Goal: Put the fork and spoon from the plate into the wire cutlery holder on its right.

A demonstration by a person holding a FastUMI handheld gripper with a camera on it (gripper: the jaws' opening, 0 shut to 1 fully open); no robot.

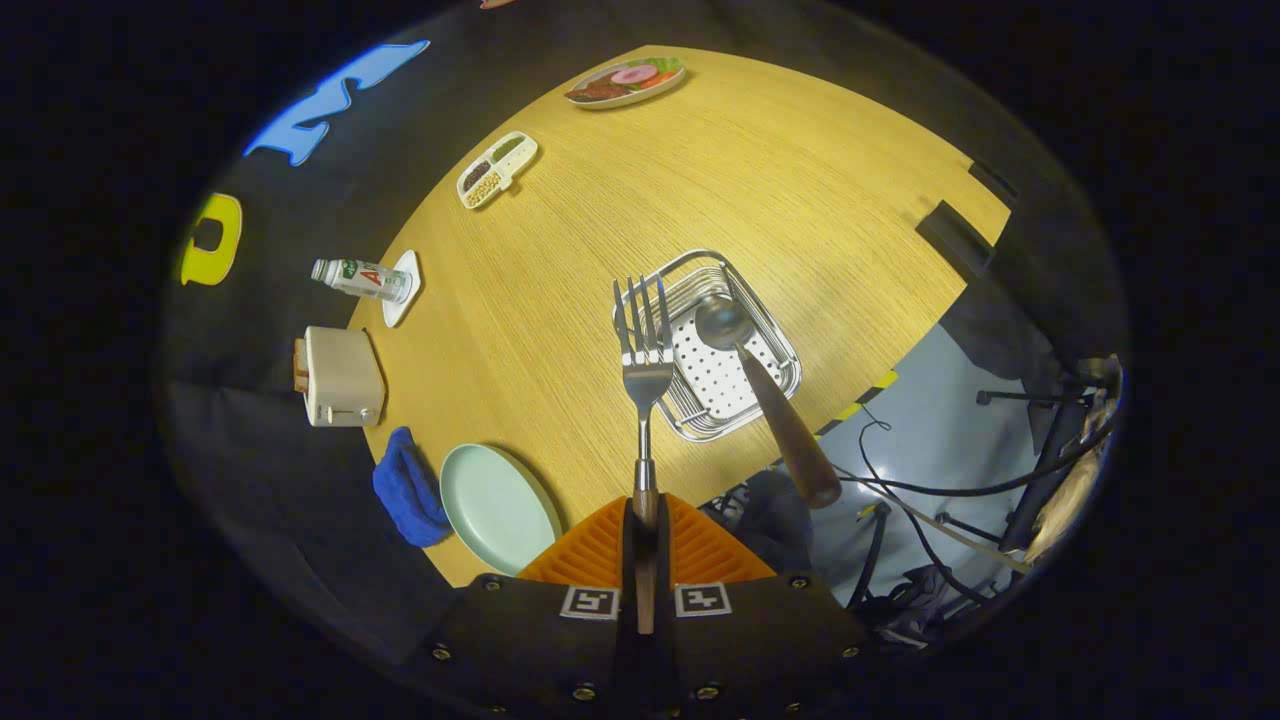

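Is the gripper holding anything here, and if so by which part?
Yes: the gripper is shut on the fork, clamped at its wooden handle, tines pointing ahead over the holder, where the spoon already stands.

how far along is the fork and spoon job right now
Done: the wooden-handled steel spoon already stands in the square wire cutlery holder, bowl down, handle leaning out. The pale green round plate lies bare. In hand: the orange-fingered gripper is clamped on the handle of the wooden-handled steel fork, its tines at the holder's near rim. Left: lowering the fork in and letting go.
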